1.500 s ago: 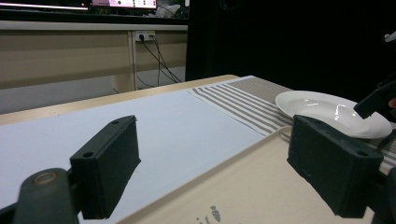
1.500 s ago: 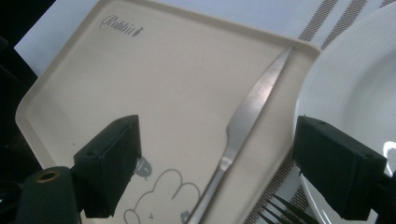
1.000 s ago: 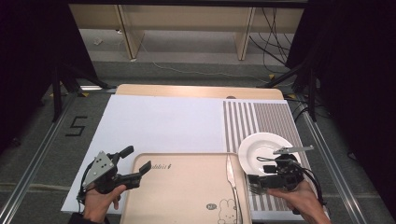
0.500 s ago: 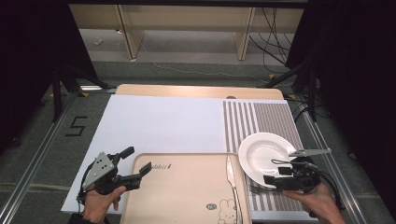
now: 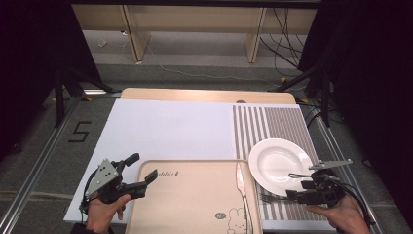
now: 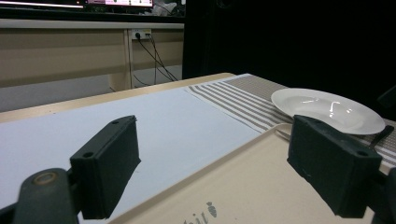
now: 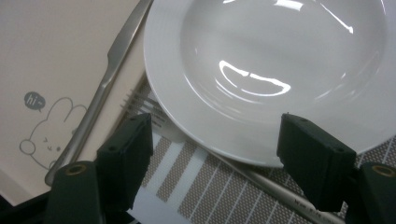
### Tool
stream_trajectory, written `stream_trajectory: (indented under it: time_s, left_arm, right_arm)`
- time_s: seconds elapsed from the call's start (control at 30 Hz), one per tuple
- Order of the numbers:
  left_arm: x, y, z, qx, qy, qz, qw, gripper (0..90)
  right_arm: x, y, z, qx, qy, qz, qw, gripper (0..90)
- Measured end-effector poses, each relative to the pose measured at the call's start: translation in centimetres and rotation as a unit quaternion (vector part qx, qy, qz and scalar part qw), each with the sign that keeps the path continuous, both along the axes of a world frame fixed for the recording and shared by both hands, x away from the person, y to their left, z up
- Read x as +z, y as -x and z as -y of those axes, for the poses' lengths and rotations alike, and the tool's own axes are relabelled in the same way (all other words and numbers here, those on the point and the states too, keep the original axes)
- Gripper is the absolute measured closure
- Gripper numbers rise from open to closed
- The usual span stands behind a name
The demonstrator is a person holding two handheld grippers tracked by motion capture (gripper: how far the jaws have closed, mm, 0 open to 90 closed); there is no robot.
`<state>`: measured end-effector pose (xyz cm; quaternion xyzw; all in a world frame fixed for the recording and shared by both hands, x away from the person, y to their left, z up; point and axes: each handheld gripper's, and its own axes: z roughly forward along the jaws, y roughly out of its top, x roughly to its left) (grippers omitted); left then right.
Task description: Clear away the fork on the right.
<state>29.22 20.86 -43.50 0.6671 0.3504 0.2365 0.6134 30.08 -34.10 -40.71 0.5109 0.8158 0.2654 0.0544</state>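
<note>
Two black jaws of the left hand-held gripper (image 6: 224, 182) standing wide apart, nothing between. Below them, rim of a beige plastic tray (image 6: 224, 156). Beyond, white sheet (image 6: 140, 116), striped grey placemat (image 6: 233, 100), round white ceramic plate (image 6: 327, 109) resting on it.

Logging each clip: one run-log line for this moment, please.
right gripper: open, jaws just closing, over fork at plate edge | left gripper: open by tray

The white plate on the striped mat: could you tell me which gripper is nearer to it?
Right. The right gripper sits at the plate's near rim, jaws open above the fork. The left gripper is across the tray, at its far left edge.
</note>
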Motion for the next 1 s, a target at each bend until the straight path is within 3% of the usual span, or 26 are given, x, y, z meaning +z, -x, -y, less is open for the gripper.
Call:
stream_trajectory:
  time_s: [0.03, 0.07, 0.27, 0.3, 0.37, 0.4, 0.43, 0.5, 0.53, 0.57, 0.67, 0.7, 0.83, 0.87, 0.9, 1.0]
  left_arm:
    - [0.0, 0.0, 0.0, -0.002, 0.001, 0.002, 1.0, 16.0]
    - [0.0, 0.0, 0.0, -0.001, -0.003, 0.0, 1.0, 16.0]
    - [0.1, 0.1, 0.0, -0.002, -0.002, 0.001, 1.0, 16.0]
    - [0.1, 0.1, 0.0, -0.001, -0.002, 0.001, 1.0, 16.0]
    - [0.1, 0.1, 0.0, -0.001, -0.003, 0.002, 1.0, 16.0]
    - [0.1, 0.0, 0.0, -0.001, -0.003, 0.002, 1.0, 16.0]
    - [0.1, 0.0, 0.0, -0.001, -0.003, 0.002, 1.0, 16.0]
    - [0.1, 0.1, 0.1, -0.002, -0.004, 0.001, 1.0, 16.0]
    - [0.1, 0.1, 0.1, -0.002, -0.004, 0.001, 1.0, 16.0]
    - [0.1, 0.0, 0.2, -0.004, -0.002, 0.003, 1.0, 16.0]
    - [0.1, 0.0, 0.2, -0.003, -0.004, 0.001, 1.0, 16.0]
    - [0.1, 0.0, 0.1, -0.002, -0.004, 0.001, 1.0, 16.0]
    - [0.1, 0.0, 0.1, -0.001, -0.003, 0.001, 1.0, 16.0]
    - [0.1, 0.0, 0.1, -0.002, -0.003, 0.0, 1.0, 16.0]
    - [0.1, 0.0, 0.1, -0.002, -0.003, 0.0, 1.0, 16.0]
    - [0.0, 0.0, 0.1, -0.002, -0.003, 0.0, 1.0, 16.0]
  right_arm:
    - [-0.1, 0.1, 0.3, 0.0, -0.003, -0.003, 1.0, 27.9]
    - [-0.2, 0.5, 0.6, -0.022, 0.001, -0.005, 0.9997, 28.2]
    - [-0.9, 0.8, 1.8, -0.022, 0.021, -0.008, 0.9995, 29.1]
    - [-0.9, 1.0, 2.0, -0.031, 0.029, -0.027, 0.9988, 29.4]
    - [-1.2, 1.0, 2.3, -0.025, 0.034, -0.017, 0.999, 29.6]
    - [-1.1, 1.0, 2.4, -0.028, 0.031, -0.031, 0.9987, 30.0]
    - [-1.6, 0.8, 2.7, -0.016, 0.044, -0.016, 0.9988, 30.0]
    - [-1.9, 0.8, 2.5, -0.021, 0.046, -0.009, 0.9987, 30.3]
    - [-1.8, 0.8, 2.4, -0.026, 0.049, -0.033, 0.9979, 30.7]
    - [-2.1, 0.6, 2.5, -0.01, 0.053, -0.019, 0.9984, 30.7]
    - [-2.4, 0.4, 2.4, 0.007, 0.071, -0.034, 0.9969, 30.8]
    - [-2.4, 0.5, 2.2, 0.0, 0.072, -0.043, 0.9965, 30.8]
    - [-2.7, 0.1, 2.3, 0.009, 0.082, -0.038, 0.9958, 31.0]
    - [-2.8, 0.1, 2.0, 0.001, 0.087, -0.052, 0.9949, 31.0]
    - [-3.0, 0.0, 2.1, 0.014, 0.092, -0.041, 0.9949, 30.9]
    - [-3.3, -0.3, 1.8, 0.026, 0.095, -0.042, 0.9943, 31.0]
